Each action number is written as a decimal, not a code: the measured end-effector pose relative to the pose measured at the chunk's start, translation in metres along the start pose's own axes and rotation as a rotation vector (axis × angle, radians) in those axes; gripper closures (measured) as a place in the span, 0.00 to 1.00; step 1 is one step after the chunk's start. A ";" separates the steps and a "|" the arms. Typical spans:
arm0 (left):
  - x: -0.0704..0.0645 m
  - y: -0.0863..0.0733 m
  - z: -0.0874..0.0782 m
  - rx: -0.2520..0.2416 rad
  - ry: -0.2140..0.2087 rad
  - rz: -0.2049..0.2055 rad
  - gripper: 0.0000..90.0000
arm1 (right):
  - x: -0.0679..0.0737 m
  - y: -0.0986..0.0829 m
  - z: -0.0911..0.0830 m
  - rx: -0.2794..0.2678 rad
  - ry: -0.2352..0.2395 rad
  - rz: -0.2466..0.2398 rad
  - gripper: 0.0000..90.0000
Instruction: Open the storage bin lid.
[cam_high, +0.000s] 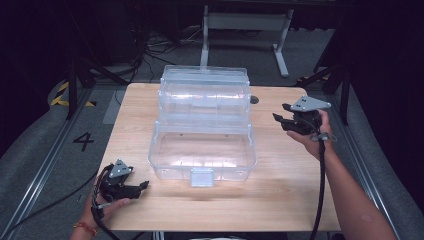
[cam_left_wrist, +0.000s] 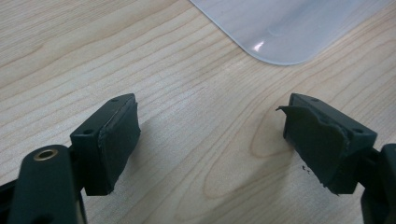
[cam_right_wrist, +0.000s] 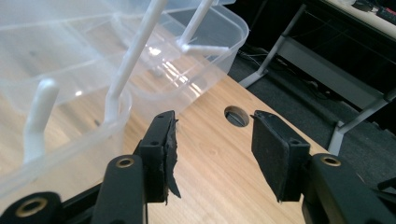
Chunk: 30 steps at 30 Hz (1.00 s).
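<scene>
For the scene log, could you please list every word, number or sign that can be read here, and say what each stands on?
"4": a black numeral on the grey floor, left of the wooden table.
Yellow and black hazard stripes: a marking without words, on the floor farther back at the left.
No print can be made out on the clear plastic tiered box, the left gripper or the right gripper.

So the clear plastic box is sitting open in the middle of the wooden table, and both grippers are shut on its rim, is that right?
Not quite. The clear plastic box does sit open mid-table, but neither gripper is on its rim. The high view shows the left gripper and right gripper off to its sides, and each gripper view shows its jaws apart with nothing between them.
</scene>
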<state>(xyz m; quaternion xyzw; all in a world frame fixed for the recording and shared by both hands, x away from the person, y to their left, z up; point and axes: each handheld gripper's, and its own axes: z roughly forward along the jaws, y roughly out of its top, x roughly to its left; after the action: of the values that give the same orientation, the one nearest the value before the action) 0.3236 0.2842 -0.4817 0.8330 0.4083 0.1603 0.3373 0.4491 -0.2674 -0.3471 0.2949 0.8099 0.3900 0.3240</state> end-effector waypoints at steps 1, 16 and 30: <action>0.000 0.000 0.000 0.000 0.002 0.001 0.21 | 0.001 -0.003 -0.002 0.007 0.003 -0.006 0.55; 0.000 0.000 0.000 0.001 0.004 -0.002 0.21 | 0.019 -0.043 -0.027 0.045 0.011 -0.053 0.49; 0.000 0.000 0.000 0.001 0.006 -0.003 0.21 | 0.032 -0.092 -0.038 0.104 0.023 -0.035 0.44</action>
<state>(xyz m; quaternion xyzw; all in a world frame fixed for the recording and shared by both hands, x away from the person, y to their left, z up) 0.3239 0.2841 -0.4815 0.8321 0.4106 0.1619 0.3359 0.3800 -0.3083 -0.4136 0.2926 0.8378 0.3450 0.3056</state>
